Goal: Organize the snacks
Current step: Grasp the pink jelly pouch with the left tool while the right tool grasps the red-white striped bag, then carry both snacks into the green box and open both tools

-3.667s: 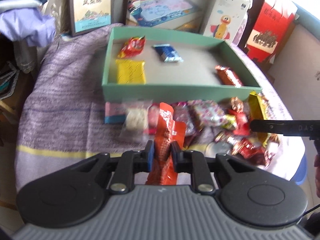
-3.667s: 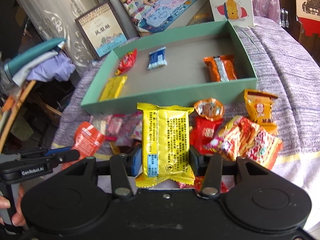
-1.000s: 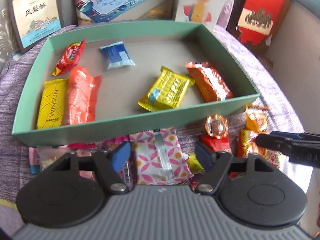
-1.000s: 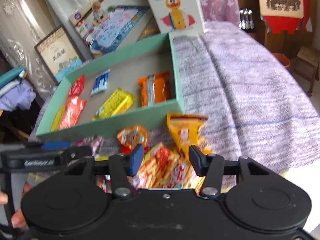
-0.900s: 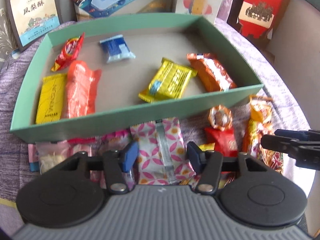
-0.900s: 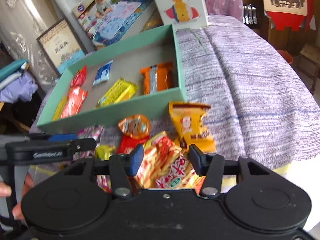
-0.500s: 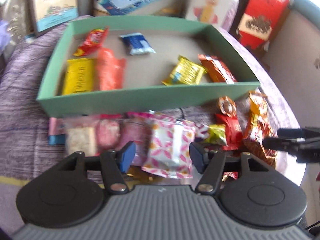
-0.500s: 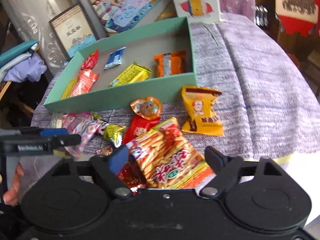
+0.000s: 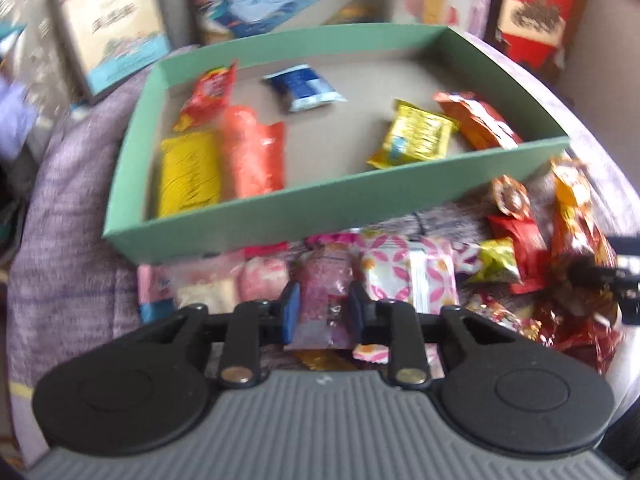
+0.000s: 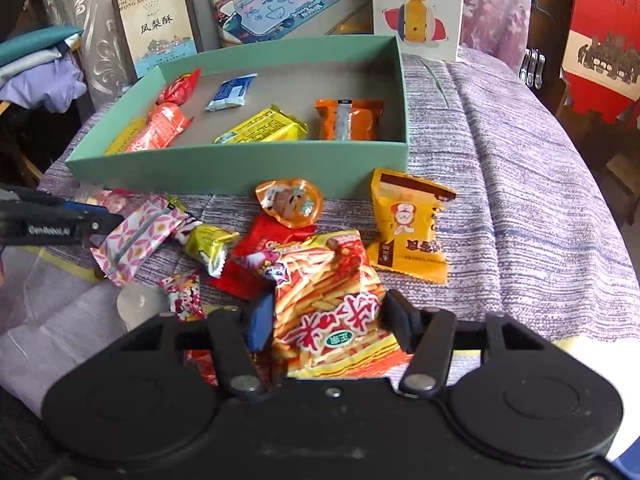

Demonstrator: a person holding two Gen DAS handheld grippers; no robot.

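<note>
Blue-padded jaws of the left hand-held gripper [image 9: 323, 310], just closing, are pressed on a pink packet [image 9: 325, 300], and the right hand-held gripper [image 10: 325, 320], closing too, is clamped on a fries bag [image 10: 332, 300], both seemingly destined for the green box [image 10: 240, 168] beyond the loose snacks.

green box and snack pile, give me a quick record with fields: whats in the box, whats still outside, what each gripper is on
box: green box on a purple cloth
inside: six packets, among them a blue packet, a yellow packet and an orange packet
outside: loose pile in front of the near wall, including a yellow-orange pouch
left gripper: jaws just closing, astride a pink translucent packet; contact unclear
right gripper: jaws just closing, astride a fries-print bag; contact unclear
</note>
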